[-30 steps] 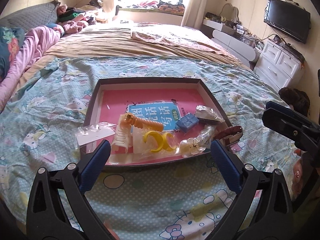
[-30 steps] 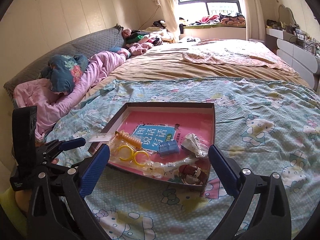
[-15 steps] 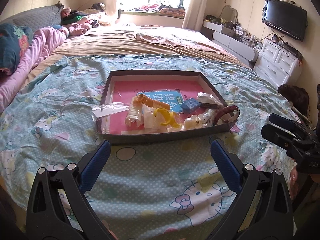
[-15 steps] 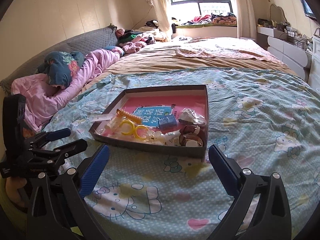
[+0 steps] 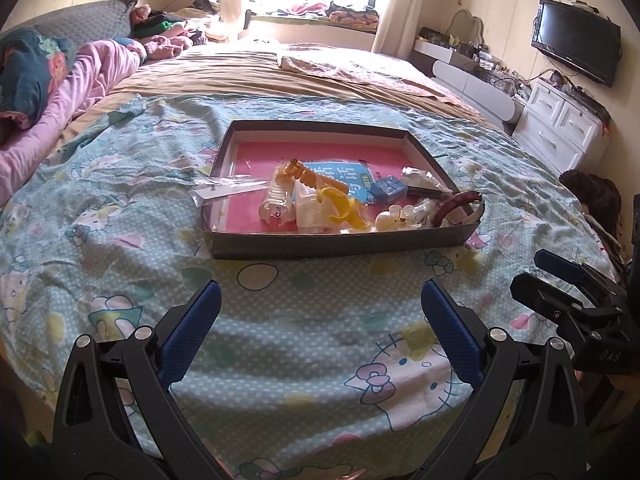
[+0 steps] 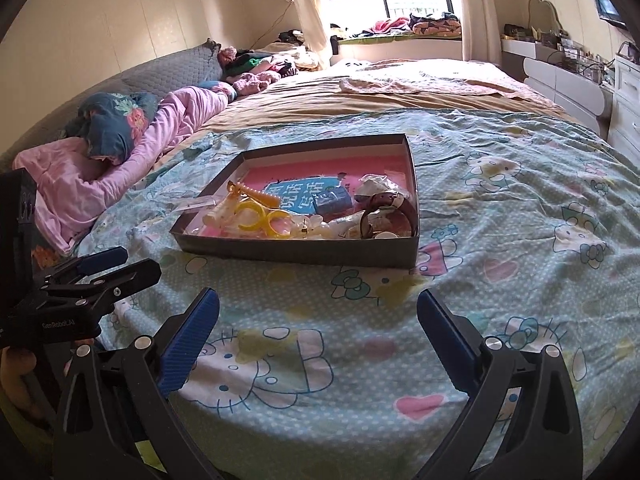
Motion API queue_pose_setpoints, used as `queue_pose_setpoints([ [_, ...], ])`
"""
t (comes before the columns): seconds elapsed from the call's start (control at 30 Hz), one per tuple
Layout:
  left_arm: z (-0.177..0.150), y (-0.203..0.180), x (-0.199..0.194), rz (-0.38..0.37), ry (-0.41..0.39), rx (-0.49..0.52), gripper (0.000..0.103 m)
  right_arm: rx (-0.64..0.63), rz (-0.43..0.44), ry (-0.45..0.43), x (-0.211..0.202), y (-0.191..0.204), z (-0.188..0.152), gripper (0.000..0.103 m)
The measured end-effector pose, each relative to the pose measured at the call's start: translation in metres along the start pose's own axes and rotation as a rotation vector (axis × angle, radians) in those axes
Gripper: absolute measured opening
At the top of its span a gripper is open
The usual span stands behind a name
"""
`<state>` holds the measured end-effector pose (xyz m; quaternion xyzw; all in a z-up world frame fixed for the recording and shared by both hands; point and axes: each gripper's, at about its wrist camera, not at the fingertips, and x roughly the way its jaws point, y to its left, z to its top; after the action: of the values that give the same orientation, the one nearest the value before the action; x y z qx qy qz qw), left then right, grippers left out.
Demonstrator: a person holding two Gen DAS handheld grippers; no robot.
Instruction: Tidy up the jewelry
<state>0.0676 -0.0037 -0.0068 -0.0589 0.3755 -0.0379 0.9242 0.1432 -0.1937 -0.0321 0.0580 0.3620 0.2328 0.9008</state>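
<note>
A shallow dark box [image 5: 336, 246] [image 6: 304, 251] with a pink floor lies on the bedspread. Inside it are a yellow ring-shaped piece [image 5: 340, 206] [image 6: 256, 216], an orange beaded strand [image 5: 316, 178], a small blue case [image 5: 387, 189] [image 6: 333, 201], a brown strap bracelet [image 5: 456, 206] [image 6: 390, 216] and clear plastic bags. My left gripper [image 5: 320, 320] hangs open, short of the box's near wall, nothing between its fingers. My right gripper [image 6: 318, 322] is also open and empty, on the near side of the box. Each gripper shows at the other view's edge.
The box sits on a patterned light-blue bedspread [image 5: 304, 360]. Pink bedding and pillows [image 6: 120, 168] lie at the left. A white dresser [image 5: 560, 128] and wall TV [image 5: 576, 40] stand at the right. A hand [image 6: 20, 376] shows at the lower left.
Both grippers have drawn back from the box toward the near edge of the bed; the box now looks smaller and farther. Both stayed open and empty.
</note>
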Motion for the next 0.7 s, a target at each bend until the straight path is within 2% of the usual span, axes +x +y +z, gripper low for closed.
queue_pose_setpoints([
  [0.7, 0.0009, -0.0024, -0.0079, 0.018, -0.018, 0.008, 0.094, -0.013, 0.001, 0.013, 0.001, 0.0005, 0.0004, 0.099],
])
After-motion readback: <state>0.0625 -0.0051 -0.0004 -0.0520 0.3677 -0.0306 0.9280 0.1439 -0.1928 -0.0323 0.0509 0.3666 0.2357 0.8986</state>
